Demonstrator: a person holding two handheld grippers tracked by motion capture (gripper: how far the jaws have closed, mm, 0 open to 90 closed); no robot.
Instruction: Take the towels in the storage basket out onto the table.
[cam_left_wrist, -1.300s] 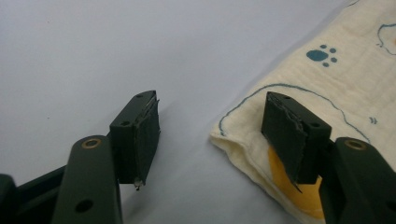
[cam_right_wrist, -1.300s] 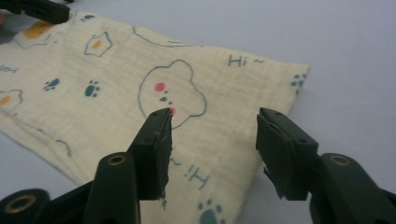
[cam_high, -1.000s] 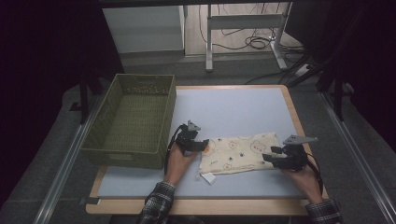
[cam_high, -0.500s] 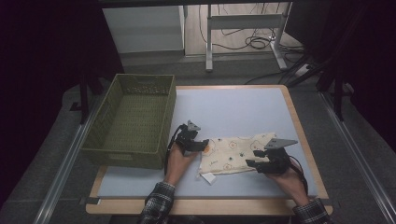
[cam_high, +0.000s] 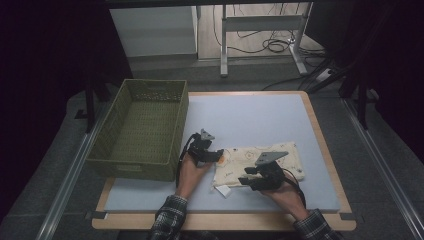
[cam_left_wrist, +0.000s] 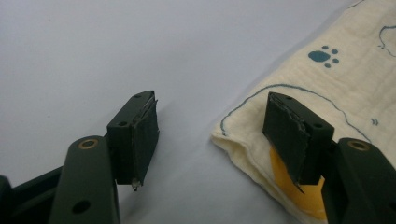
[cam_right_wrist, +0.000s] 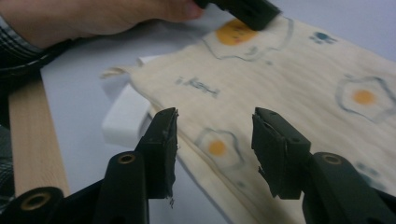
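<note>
Hovering, jaws apart and just closing, right gripper (cam_high: 250, 181) over egg-print cloth's (cam_high: 260, 162) near edge; left gripper (cam_high: 216, 156) agape at cloth's left corner.

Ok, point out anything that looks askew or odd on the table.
The cream cloth lies slightly crooked, its near-left corner rumpled, with a white tag poking out from under it. The green basket overhangs the table's left edge.

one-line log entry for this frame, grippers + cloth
left gripper: open, one jaw over cloth corner | right gripper: jaws just closing, astride near cloth edge, not gripping | basket: left of cloth
</note>
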